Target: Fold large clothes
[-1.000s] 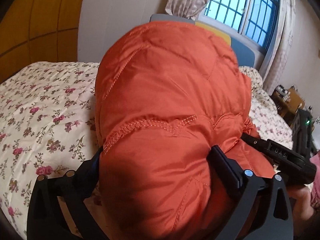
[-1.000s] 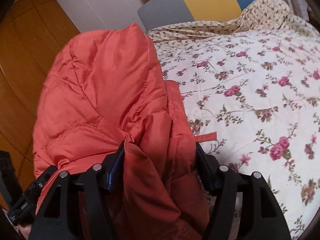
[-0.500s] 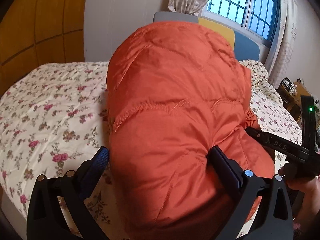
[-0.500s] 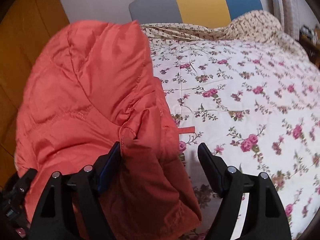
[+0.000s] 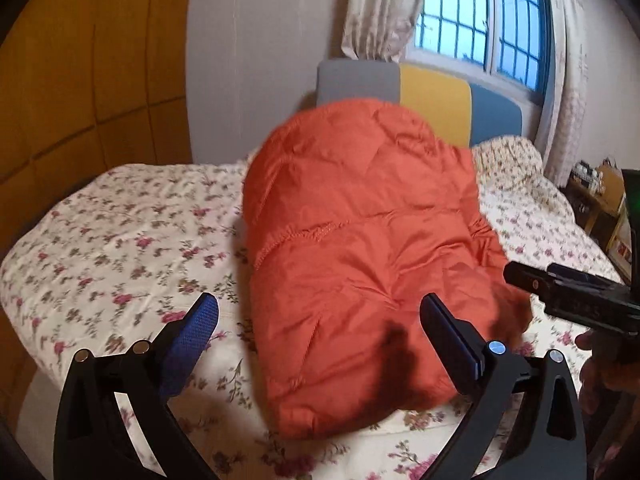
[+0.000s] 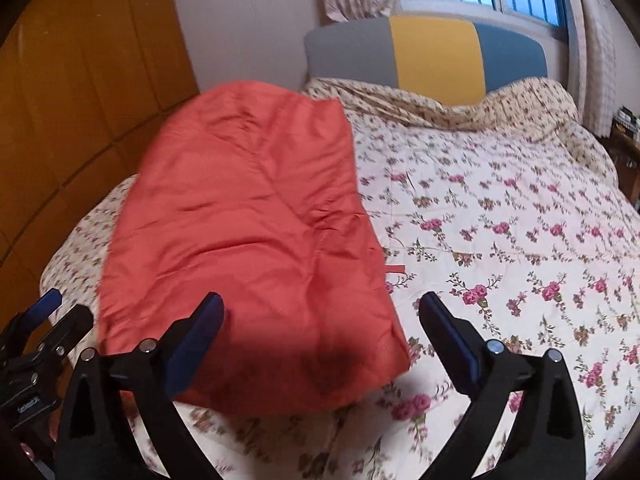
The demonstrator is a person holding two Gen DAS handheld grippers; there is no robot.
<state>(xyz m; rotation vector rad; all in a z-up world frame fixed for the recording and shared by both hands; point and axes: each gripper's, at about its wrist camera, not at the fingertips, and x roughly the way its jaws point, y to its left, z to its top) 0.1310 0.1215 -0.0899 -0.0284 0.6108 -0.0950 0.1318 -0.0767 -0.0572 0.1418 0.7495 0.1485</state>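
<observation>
**Lying folded on the bed, jacket clear of both tongs**

Orange puffer jacket (image 5: 360, 264) sits as a bundle on the floral bedspread (image 5: 120, 240), centre frame in left view, left-centre in right view. Left tongs (image 5: 320, 320) spread wide, pads off the fabric. Right tongs (image 6: 322, 318) have just been opening, now gaping, nothing gripped; jacket edge only lies behind the gap. Grey-yellow-blue headboard (image 6: 432, 52) upper centre, window (image 5: 480, 20) with curtains (image 5: 380, 4) above, wooden wardrobe (image 5: 88, 72) upper left.

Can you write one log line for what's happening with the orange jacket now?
orange jacket: folded, on bed | left gripper: open | right gripper: open, just released
</observation>
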